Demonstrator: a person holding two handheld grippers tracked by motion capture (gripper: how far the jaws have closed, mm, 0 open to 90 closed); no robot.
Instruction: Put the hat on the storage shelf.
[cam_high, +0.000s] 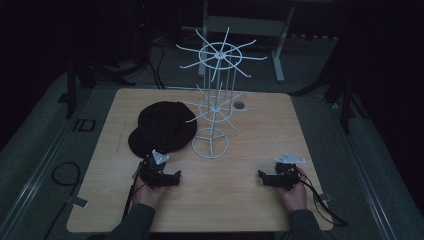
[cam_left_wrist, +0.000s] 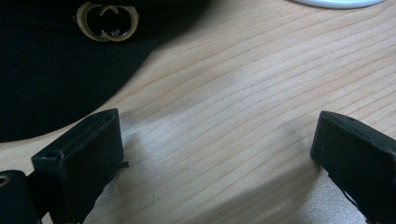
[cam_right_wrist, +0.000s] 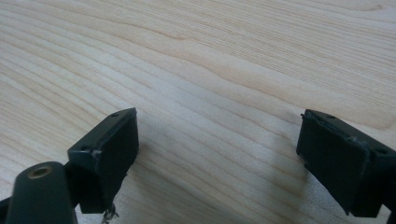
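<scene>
Light wood with a fine wavy grain, that's the table (cam_high: 240, 200), squarish with rounded corners. A black cap (cam_high: 162, 127), soft and matte, lies left of centre; the left gripper view catches a gold interlocking-ring emblem (cam_left_wrist: 107, 21) on it. Just right of the cap stands a white wire rack (cam_high: 214, 95), two tiers of thin spokes on a round hoop base. Left gripper (cam_high: 167, 179) sits near the cap's brim, right gripper (cam_high: 267, 180) well apart from it. Both have blocky black jaws spread wide, holding nothing, over bare wood.
</scene>
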